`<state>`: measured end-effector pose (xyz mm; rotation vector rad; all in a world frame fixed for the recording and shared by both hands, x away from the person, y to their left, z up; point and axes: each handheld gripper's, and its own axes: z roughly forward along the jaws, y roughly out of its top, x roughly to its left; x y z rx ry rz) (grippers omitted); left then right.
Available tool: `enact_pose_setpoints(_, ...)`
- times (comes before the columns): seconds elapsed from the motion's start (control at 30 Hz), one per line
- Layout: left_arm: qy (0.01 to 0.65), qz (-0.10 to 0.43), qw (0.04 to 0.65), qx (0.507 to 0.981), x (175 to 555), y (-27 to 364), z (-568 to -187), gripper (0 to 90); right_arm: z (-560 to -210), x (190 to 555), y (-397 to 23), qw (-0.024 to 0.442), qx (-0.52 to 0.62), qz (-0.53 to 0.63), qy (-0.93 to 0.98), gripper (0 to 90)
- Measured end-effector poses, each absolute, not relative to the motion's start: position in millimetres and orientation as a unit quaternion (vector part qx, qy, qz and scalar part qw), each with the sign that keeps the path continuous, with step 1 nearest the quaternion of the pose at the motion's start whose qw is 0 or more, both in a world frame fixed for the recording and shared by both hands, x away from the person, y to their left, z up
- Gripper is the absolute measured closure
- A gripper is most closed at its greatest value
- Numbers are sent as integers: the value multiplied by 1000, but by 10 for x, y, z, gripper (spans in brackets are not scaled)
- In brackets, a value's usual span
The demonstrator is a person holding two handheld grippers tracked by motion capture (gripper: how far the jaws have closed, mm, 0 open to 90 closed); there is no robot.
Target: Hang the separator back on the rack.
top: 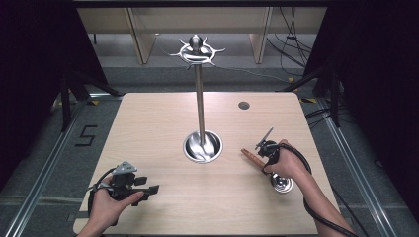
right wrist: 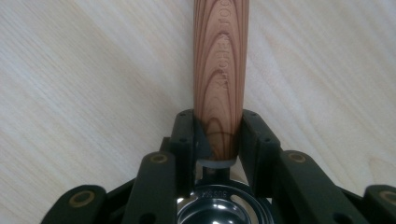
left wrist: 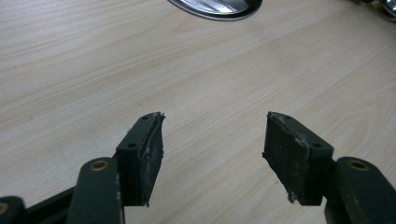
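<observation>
A: How much open room is there on the table [top: 163,128]?

B: Plenty; the whole left half of the wooden top is bare, and the left gripper [top: 143,190] rests near the near-left edge with its jaws spread on nothing; the steel stand [top: 200,98] rises from its round base at the middle.

A: And the ladle [top: 264,165]?

B: It lies toward the right edge; its long axis runs from the steel bowl, nearer, to the wooden handle pointing far-left; the right gripper [right wrist: 218,135] pinches the handle just above the bowl.

A: Any writing?

B: Burnt letters run along the handle, seemingly "KITCHEN TOOL"; a "5" is marked on the floor, left.
</observation>
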<state>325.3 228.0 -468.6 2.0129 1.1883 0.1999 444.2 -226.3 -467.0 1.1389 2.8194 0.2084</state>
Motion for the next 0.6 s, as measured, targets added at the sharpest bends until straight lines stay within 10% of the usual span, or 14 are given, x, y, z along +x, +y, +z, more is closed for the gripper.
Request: enact_pose_setpoints(0.6, 467, 80, 384, 792, 3252, 2283, -4686, 369, -4418, 4120, -2569, 88, 408, 212, 884, 697)
